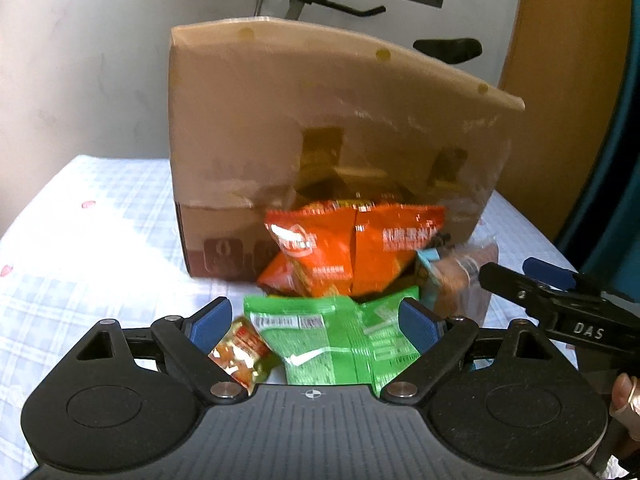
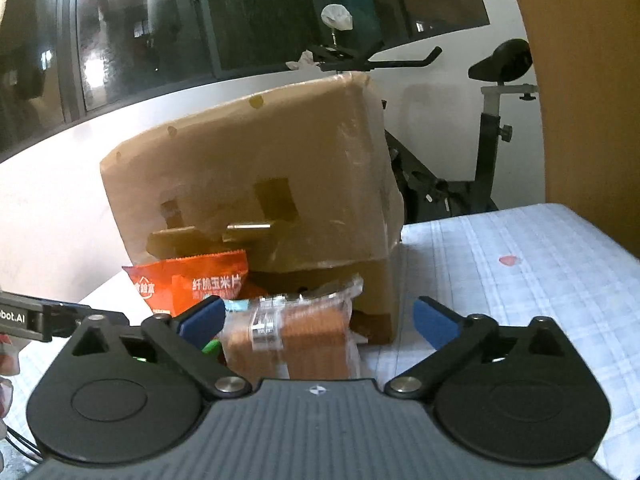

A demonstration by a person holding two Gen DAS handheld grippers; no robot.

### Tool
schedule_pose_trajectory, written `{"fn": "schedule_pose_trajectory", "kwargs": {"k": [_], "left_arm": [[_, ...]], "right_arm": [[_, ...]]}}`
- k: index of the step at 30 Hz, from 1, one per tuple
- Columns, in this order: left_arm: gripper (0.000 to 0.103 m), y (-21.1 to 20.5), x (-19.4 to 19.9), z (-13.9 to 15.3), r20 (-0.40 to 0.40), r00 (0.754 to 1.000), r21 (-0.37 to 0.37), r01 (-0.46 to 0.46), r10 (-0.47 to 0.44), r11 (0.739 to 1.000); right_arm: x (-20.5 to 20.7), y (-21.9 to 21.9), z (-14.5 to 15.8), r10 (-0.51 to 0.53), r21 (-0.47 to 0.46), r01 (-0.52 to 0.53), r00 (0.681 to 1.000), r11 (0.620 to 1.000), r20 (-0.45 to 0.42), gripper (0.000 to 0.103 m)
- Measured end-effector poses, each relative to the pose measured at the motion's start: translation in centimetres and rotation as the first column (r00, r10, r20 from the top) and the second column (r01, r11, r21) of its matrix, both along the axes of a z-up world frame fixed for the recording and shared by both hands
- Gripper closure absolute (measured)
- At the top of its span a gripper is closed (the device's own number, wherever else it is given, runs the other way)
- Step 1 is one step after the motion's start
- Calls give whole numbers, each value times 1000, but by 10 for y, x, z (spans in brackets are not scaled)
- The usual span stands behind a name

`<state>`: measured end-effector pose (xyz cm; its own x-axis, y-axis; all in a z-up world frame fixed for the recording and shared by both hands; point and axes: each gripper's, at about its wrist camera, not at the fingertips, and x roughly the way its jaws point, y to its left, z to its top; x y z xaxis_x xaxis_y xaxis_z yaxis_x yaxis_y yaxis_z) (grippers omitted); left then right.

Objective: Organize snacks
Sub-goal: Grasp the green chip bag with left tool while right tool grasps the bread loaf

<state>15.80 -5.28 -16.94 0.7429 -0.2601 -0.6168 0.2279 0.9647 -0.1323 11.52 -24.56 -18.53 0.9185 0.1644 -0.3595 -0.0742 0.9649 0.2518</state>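
Observation:
A pile of snack packets lies on the checked cloth in front of a brown cardboard box [image 1: 328, 128] [image 2: 256, 176]. An orange packet [image 1: 352, 248] [image 2: 188, 284] leans against the box. Below it lies a green packet [image 1: 332, 340], with a small red and yellow packet [image 1: 240, 356] to its left. A clear pack of brown biscuits [image 1: 464, 280] [image 2: 288, 332] lies at the right of the pile. My left gripper [image 1: 316, 320] stands open, its blue pads on either side of the green packet without pressing it. My right gripper [image 2: 316, 320] is open, the biscuit pack near its left pad.
The table wears a pale blue checked cloth [image 1: 92, 248] [image 2: 520, 264] with small red marks. An exercise bike [image 2: 488, 136] stands behind the table against a white wall. A dark window [image 2: 200, 20] runs along the back. A finger of the person [image 1: 624, 396] shows at the right edge.

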Motion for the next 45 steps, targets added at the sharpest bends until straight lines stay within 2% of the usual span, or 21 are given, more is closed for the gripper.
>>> {"fn": "schedule_pose_trajectory", "kwargs": {"k": [3, 14, 18, 24, 25, 26, 27, 29, 31, 37, 43, 45], "left_arm": [[11, -4, -1, -5, -28, 1000, 4, 11, -11, 1000], [11, -25, -4, -16, -85, 992, 90, 96, -89, 991], [11, -23, 3, -27, -146, 986, 59, 89, -80, 994], [10, -16, 7, -34, -168, 983, 11, 79, -76, 997], [13, -14, 7, -35, -171, 982, -5, 81, -81, 997], [22, -12, 7, -35, -168, 982, -23, 86, -88, 996], [22, -10, 7, -35, -162, 982, -36, 92, -97, 995], [23, -11, 5, -33, -145, 985, -17, 92, -93, 996], [24, -6, 4, -30, -125, 987, -39, 92, -96, 995], [24, 4, -6, -16, -63, 995, -58, 74, -78, 996], [24, 17, -12, -5, -19, 1000, -76, -17, 16, 997], [24, 21, -13, -3, -8, 999, -84, -38, 37, 996]], "right_arm": [[2, 2, -4, 6, -7, -6, 999, 1000, -36, 0], [-2, 1, -7, -37, -5, 37, 999, 999, -27, 0], [-2, 1, -9, -35, -3, 35, 999, 999, -28, 0], [0, 2, -12, -19, 8, 20, 999, 1000, -49, 0], [1, 3, -13, -13, 11, 14, 998, 1000, -56, 0], [1, 3, -13, -11, 6, 11, 998, 1000, -61, 0], [1, 5, -14, -13, -7, 12, 998, 1000, -60, 0], [1, 9, -14, -1, -30, 0, 998, 1000, -58, 0], [2, 12, -15, 20, -42, -23, 997, 999, -68, 0], [11, 27, -20, 70, -125, -82, 993, 989, -98, 5], [20, 36, -27, 84, -167, -98, 993, 981, -88, 17], [21, 37, -32, 77, -173, -89, 994, 981, -77, 24]]}}
